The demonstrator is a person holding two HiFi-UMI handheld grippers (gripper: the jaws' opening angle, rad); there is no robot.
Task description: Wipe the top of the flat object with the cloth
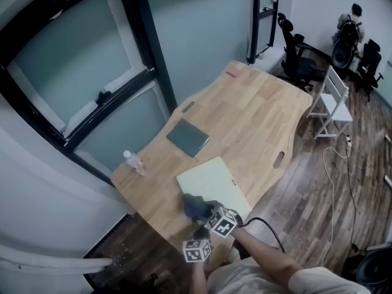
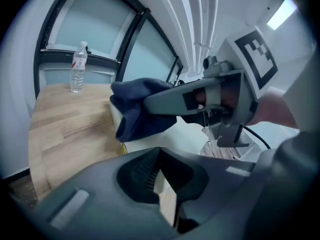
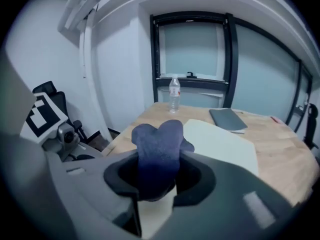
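One wooden table (image 1: 257, 115) ran from the lower left of the head view up toward the upper right. A white chair (image 1: 334, 100) stood off the table's right end, on the plank floor.

On the table's near half lay the pale board (image 1: 214, 179), flat. Its long axis ran from upper left to lower right in the frame, roughly across the table's length. One short edge faced the laptop and the other reached the table's near edge. A closed grey laptop (image 1: 188, 137) lay just above and left of the board, apart from it.

The right gripper (image 3: 157, 176) sat at the board's lower-left edge, near the bottom centre of the head view. Its jaws were clamped on a dark blue cloth (image 3: 159, 144), which bunched up out of them. The cloth's hanging end reached the board's edge, but whether it pressed on the surface could not be told.

The left gripper (image 2: 160, 176) hung just below and left of the right one, off the table's edge. Its jaws were drawn together with nothing between them.

A small clear bottle (image 1: 133, 162) stood upright at the table's left edge, well apart from the board.
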